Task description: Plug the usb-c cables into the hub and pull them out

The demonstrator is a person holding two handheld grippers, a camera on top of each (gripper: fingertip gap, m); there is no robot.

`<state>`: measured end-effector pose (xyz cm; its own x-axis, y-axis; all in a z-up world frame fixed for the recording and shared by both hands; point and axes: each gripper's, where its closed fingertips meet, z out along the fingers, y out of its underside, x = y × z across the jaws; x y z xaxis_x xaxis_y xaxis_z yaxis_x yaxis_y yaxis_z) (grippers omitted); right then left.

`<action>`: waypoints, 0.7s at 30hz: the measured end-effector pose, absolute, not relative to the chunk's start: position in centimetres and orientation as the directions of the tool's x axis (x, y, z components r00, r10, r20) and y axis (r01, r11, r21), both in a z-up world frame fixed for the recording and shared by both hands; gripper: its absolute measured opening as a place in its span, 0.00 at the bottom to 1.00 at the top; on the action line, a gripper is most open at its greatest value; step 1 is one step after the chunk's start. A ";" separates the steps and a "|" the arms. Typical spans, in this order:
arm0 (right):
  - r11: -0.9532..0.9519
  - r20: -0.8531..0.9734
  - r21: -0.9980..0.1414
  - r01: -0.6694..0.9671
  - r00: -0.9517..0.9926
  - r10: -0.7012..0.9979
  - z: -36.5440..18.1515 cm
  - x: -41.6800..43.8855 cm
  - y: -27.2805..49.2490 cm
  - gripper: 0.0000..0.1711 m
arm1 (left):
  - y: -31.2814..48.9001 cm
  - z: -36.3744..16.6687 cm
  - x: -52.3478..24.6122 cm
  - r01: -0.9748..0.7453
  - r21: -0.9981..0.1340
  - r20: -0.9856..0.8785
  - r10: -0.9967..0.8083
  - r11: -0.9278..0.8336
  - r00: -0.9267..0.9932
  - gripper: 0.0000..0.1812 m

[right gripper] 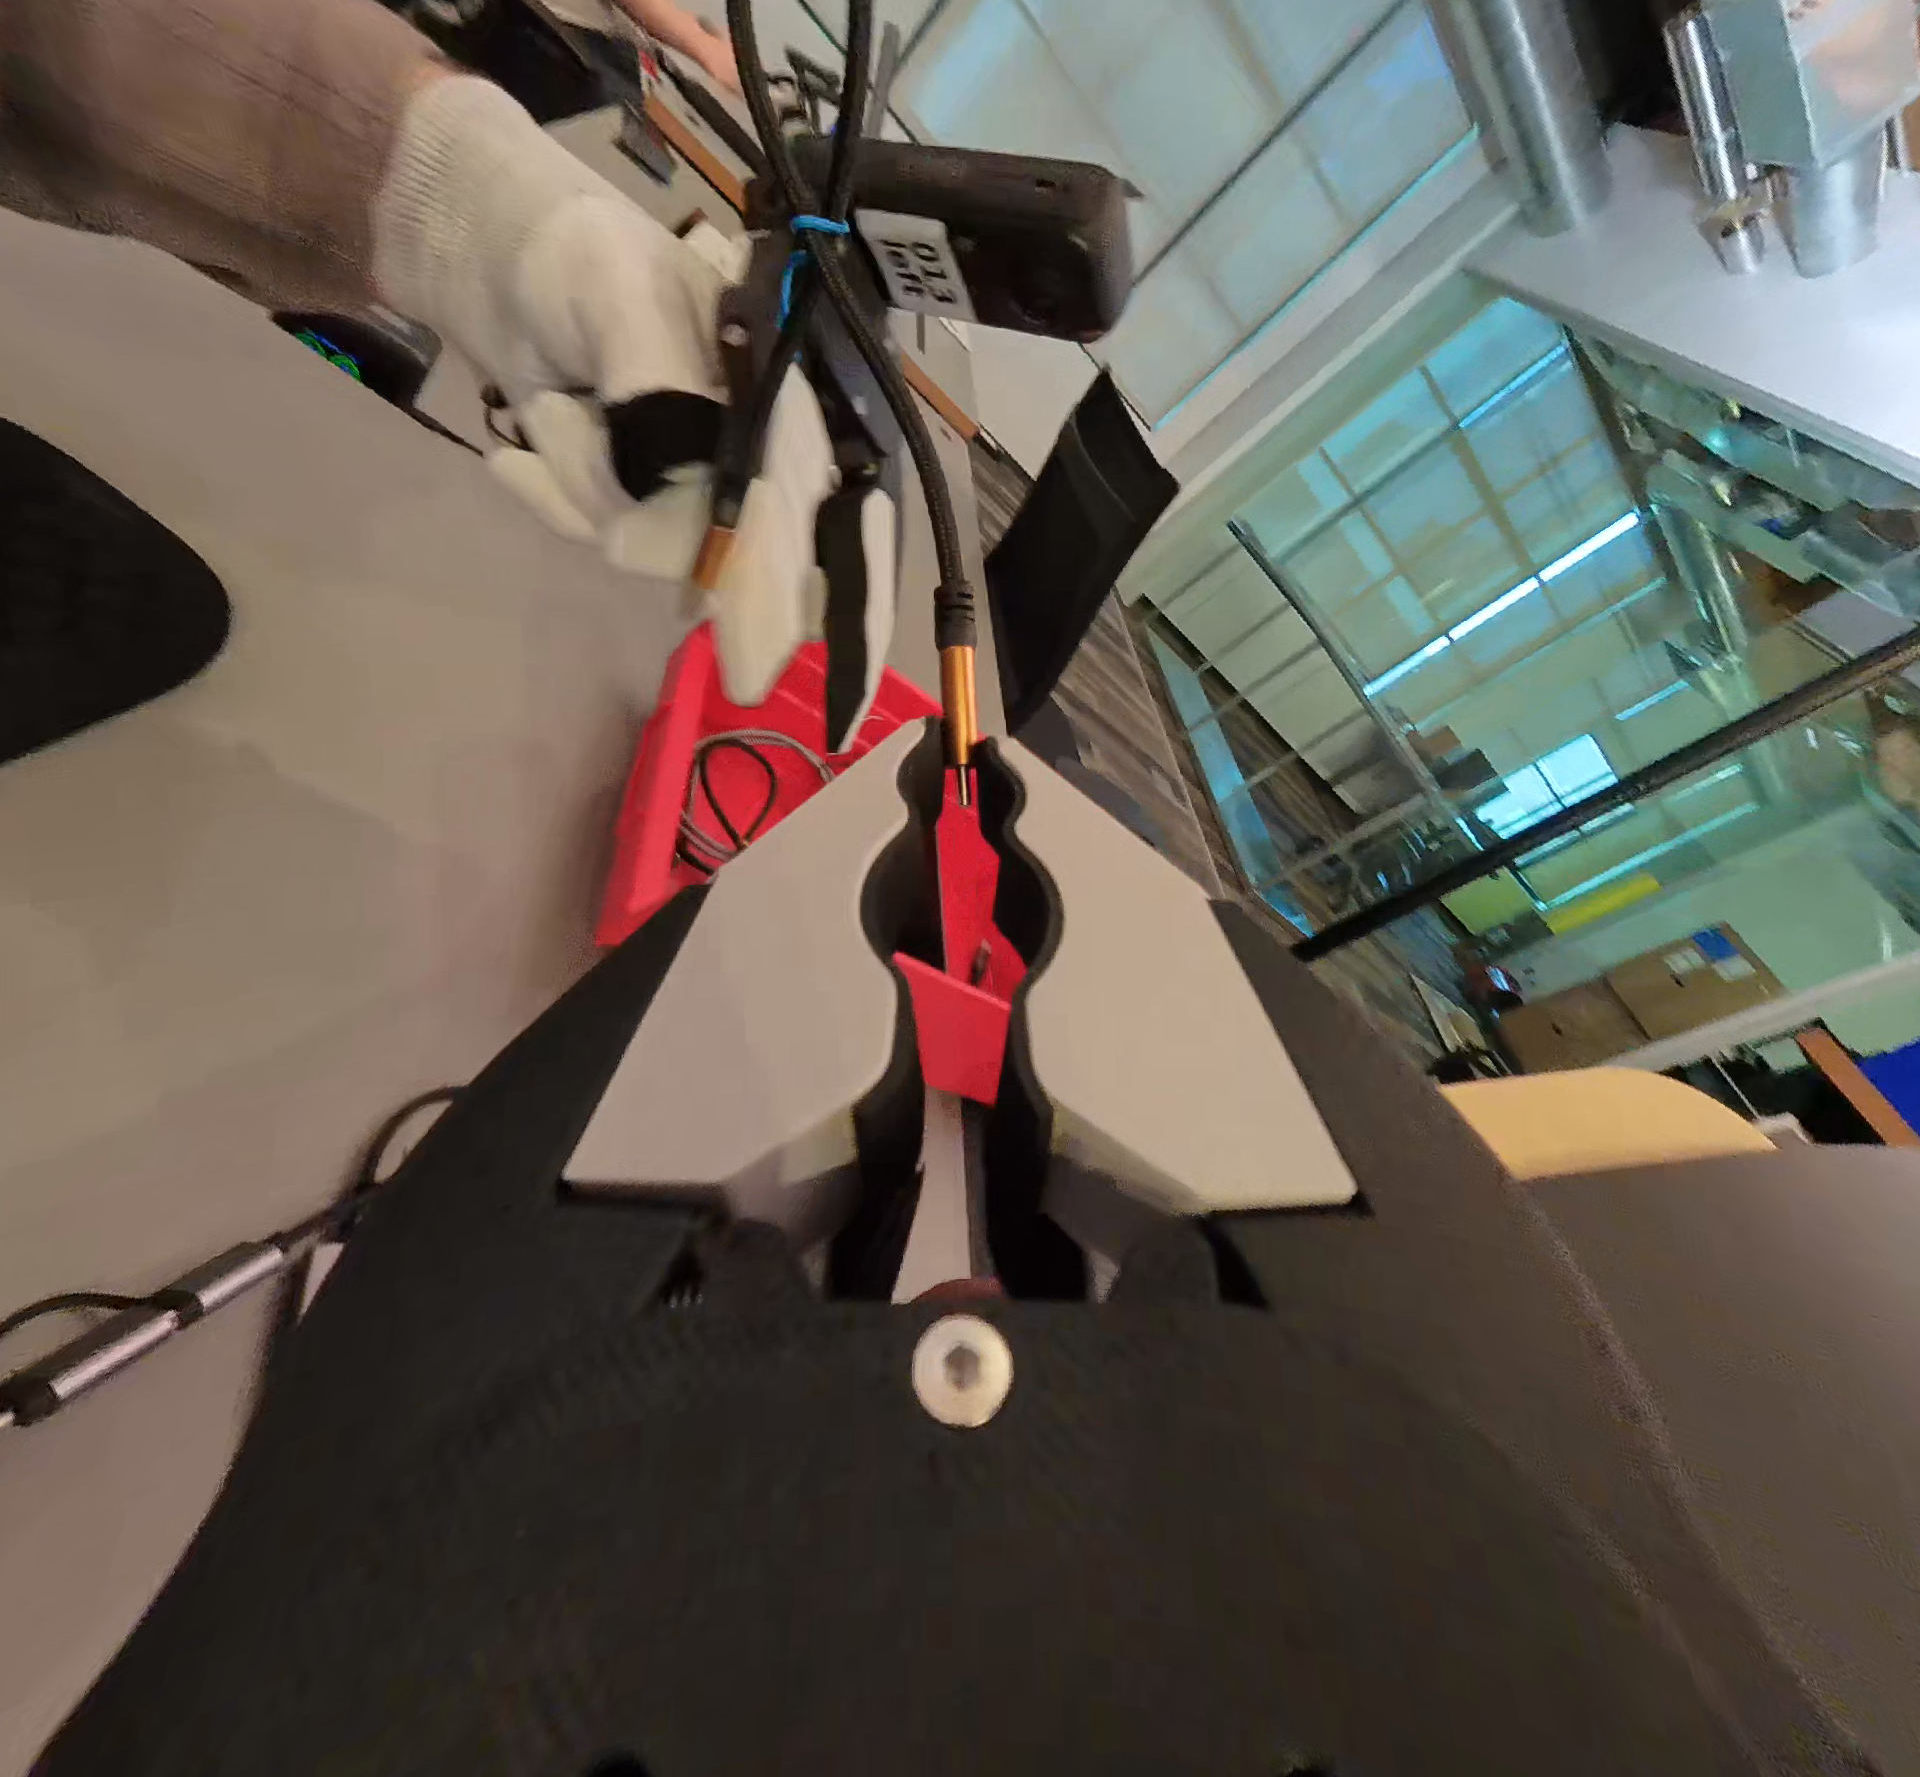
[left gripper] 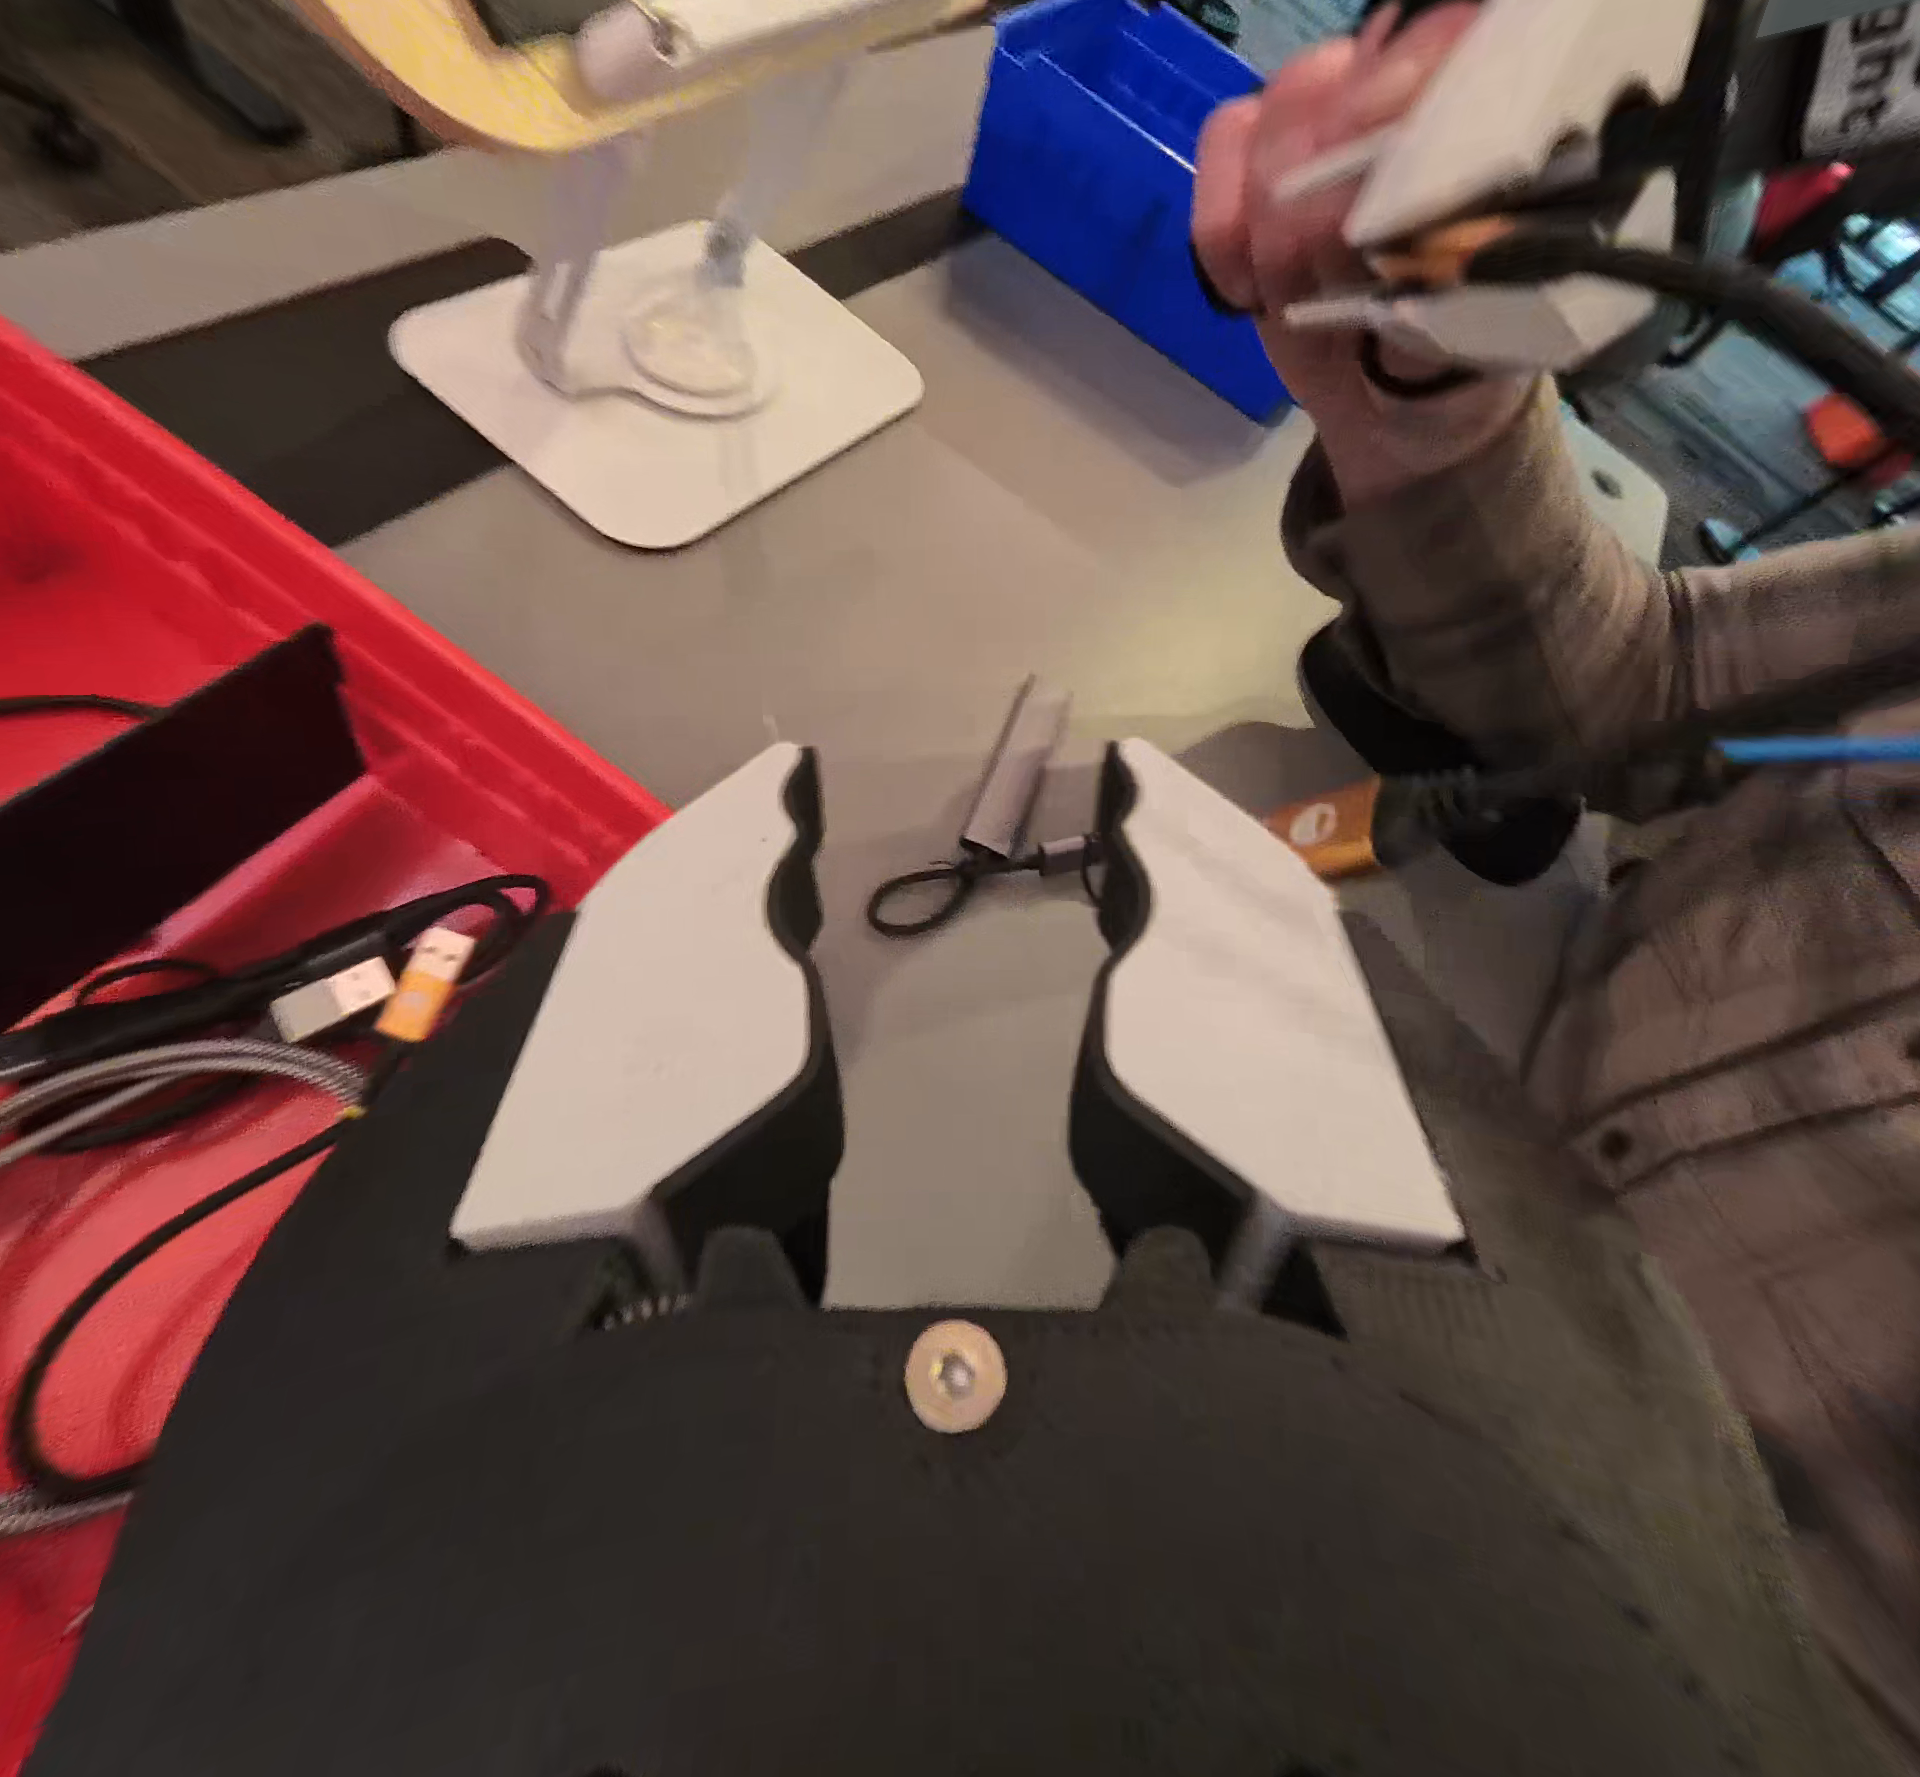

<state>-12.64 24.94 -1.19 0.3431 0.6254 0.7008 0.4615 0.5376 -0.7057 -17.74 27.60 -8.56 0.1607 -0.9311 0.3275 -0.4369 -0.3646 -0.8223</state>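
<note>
The slim grey hub (left gripper: pixel 1006 771) lies on the grey table (left gripper: pixel 935 532) with its short black lead looped beside it. My left gripper (left gripper: pixel 956 782) is open and empty and hovers just above and in front of the hub. My right gripper (right gripper: pixel 956 753) is shut on the orange USB-C plug (right gripper: pixel 957 704) of a black braided cable (right gripper: pixel 914 480). In the left wrist view it is raised at the upper right (left gripper: pixel 1340 247), well above the table. The hub also shows at the lower left of the right wrist view (right gripper: pixel 125 1343). A second orange plug (left gripper: pixel 1320 834) lies on the table right of the hub.
A red bin (left gripper: pixel 156 532) with several loose cables (left gripper: pixel 343 989) stands on the left. A blue bin (left gripper: pixel 1101 189) stands at the back. A white stand (left gripper: pixel 655 397) with a round wooden frame rises behind the hub. A person's sleeved arm (left gripper: pixel 1507 564) crosses the right side. The gap from one gripper's tips to the other's is roughly 10 cm. My left tips are roughly 20 cm from the slim grey hub (left gripper: pixel 1006 771).
</note>
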 end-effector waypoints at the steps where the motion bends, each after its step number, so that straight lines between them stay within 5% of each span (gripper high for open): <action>1: 0.532 0.712 -0.693 0.487 0.347 0.610 -1.3 -12.3 25.3 0.02 | 26.8 -8.9 -17.3 -0.435 -0.826 0.337 -0.933 -0.358 0.130 0.34; 8: 0.503 0.803 -0.567 0.653 0.300 0.516 -2.5 -11.4 26.5 0.02 | 23.2 -6.6 -13.8 -0.259 -0.911 0.337 -0.941 -0.321 -0.019 0.51; 11: 0.511 0.824 -0.531 0.676 0.272 0.497 -2.7 -11.6 26.4 0.02 | 23.4 -4.2 -13.1 -0.108 -0.941 0.325 -0.945 -0.320 -0.029 0.51; 21: 0.533 0.920 -0.351 0.770 0.178 0.350 -1.6 -11.9 25.6 0.02 | 24.3 -2.2 -11.5 -0.005 -0.921 0.389 -0.921 -0.389 0.001 0.22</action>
